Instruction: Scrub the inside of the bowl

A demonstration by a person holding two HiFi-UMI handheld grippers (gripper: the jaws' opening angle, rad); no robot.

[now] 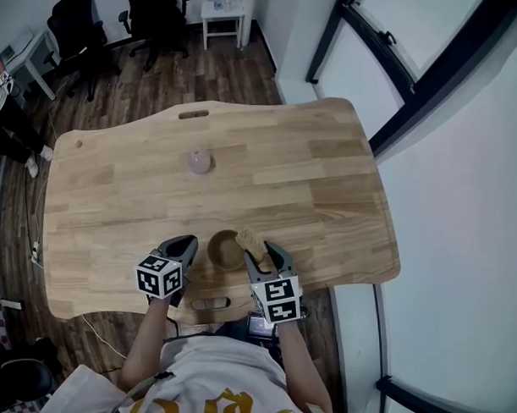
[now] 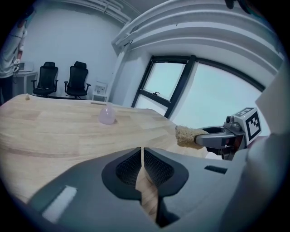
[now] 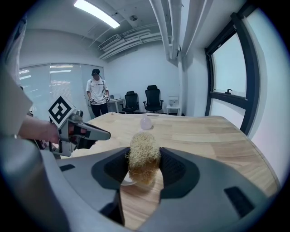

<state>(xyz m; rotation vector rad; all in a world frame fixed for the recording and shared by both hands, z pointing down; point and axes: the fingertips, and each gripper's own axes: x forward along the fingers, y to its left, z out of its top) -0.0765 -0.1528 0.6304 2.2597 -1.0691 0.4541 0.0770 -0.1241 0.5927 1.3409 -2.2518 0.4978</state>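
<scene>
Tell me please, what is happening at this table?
A person holds a gripper in each hand over a wooden table. The right gripper is shut on a fibrous scrubber, held at the right rim of a brown bowl. The left gripper is shut on nothing and sits just left of the bowl. A small pink round thing lies farther back on the table.

Overhead, plus low, apparently opposed views across table (image 1: 342, 165).
</scene>
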